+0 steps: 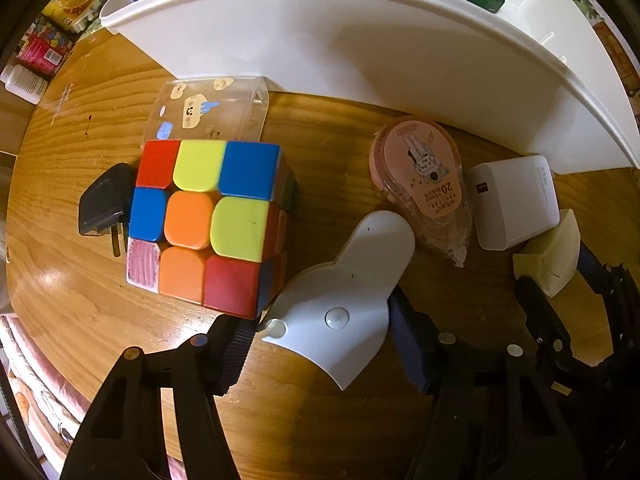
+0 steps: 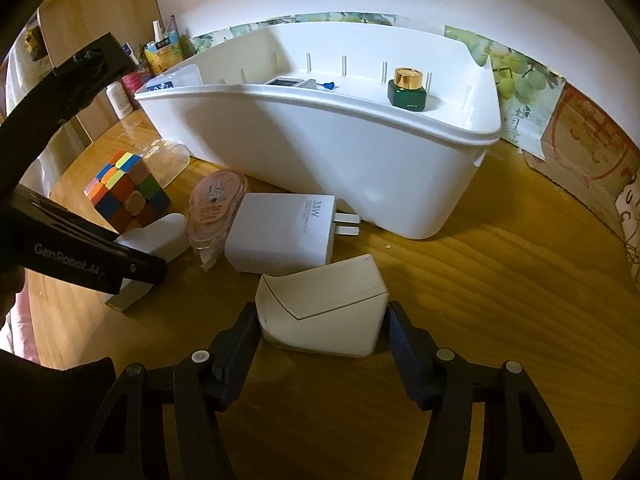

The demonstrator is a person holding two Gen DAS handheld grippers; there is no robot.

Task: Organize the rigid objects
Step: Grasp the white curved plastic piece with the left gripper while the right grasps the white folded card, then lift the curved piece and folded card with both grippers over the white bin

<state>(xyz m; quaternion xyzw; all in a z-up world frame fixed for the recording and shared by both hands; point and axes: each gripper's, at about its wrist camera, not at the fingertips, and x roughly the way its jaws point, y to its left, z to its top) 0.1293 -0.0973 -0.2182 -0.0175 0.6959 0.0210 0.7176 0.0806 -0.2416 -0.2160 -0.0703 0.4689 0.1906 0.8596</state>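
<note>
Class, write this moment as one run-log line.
left gripper: around white rounded piece | right gripper: around cream box | white bin: green bottle inside

Warm, dim indoor light, soft glare on the wooden table [image 1: 72, 288], heavy fisheye bending, dark corners.

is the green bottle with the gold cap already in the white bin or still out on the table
In the bin. The green bottle stands upright on the floor of the white bin, inside its rim, cap on top.
</note>
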